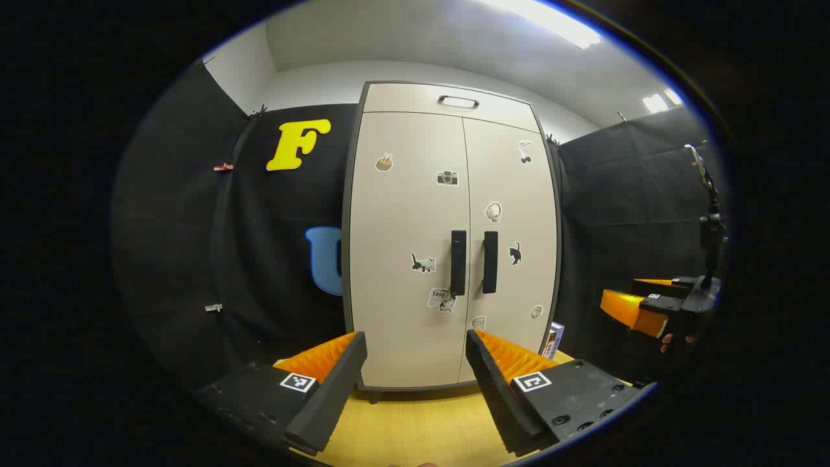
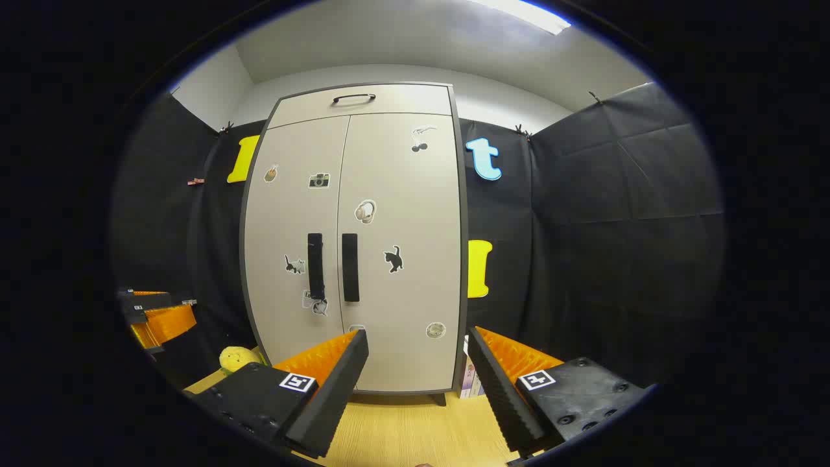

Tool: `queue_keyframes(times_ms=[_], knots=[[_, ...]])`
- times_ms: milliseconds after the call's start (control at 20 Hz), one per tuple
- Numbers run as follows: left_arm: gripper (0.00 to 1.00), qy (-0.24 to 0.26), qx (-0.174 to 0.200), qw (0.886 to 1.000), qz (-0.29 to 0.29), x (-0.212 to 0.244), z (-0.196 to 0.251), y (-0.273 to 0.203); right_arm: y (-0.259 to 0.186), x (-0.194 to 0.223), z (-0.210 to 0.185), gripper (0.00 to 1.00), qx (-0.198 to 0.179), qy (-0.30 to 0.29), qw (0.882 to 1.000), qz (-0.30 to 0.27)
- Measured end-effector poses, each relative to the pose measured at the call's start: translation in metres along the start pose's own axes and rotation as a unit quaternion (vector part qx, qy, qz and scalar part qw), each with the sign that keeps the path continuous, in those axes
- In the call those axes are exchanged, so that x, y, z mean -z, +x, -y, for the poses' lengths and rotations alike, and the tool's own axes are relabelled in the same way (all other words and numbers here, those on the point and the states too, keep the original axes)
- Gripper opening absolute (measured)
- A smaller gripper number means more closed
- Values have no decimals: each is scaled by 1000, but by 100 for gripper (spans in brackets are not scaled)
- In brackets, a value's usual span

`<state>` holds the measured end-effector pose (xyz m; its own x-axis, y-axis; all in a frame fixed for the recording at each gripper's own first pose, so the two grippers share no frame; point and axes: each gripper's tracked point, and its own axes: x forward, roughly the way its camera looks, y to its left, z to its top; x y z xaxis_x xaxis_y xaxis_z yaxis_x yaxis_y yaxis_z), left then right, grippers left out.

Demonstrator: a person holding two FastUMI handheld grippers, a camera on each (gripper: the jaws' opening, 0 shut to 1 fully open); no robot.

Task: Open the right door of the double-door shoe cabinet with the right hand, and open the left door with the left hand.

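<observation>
A pale double-door shoe cabinet (image 1: 415,214) (image 2: 389,194) stands ahead against the black wall, both doors closed and dotted with stickers. Two black vertical handles sit side by side at the middle seam: the left door handle (image 1: 458,263) (image 2: 315,266) and the right door handle (image 1: 490,262) (image 2: 350,267). My left gripper (image 1: 416,353) is open, well short of the doors, with nothing between its fingers. My right gripper (image 2: 418,353) is open too, also at a distance, aimed at the right door's lower part. In the left gripper view the right gripper (image 1: 639,305) shows far right; in the right gripper view the left gripper (image 2: 159,314) shows far left.
A drawer with a black handle (image 1: 458,101) tops the cabinet. The floor (image 1: 415,421) is light wood. A small box (image 1: 553,339) leans by the cabinet's right foot. A yellow soft toy (image 2: 237,358) lies at its left foot.
</observation>
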<state>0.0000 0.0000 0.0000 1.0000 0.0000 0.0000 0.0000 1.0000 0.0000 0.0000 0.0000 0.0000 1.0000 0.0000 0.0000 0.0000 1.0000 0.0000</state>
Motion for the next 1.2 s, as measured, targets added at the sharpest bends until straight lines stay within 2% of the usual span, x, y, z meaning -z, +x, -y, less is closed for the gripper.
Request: queue_keyframes(times_ms=[800,1200], knots=[[95,-3,5,1000,-14,17,-4,2,6,6,-13,98,-4,0,1000,-17],[95,-3,-3,1000,-25,27,-11,13,27,6,-22,98,-13,-3,1000,-25]])
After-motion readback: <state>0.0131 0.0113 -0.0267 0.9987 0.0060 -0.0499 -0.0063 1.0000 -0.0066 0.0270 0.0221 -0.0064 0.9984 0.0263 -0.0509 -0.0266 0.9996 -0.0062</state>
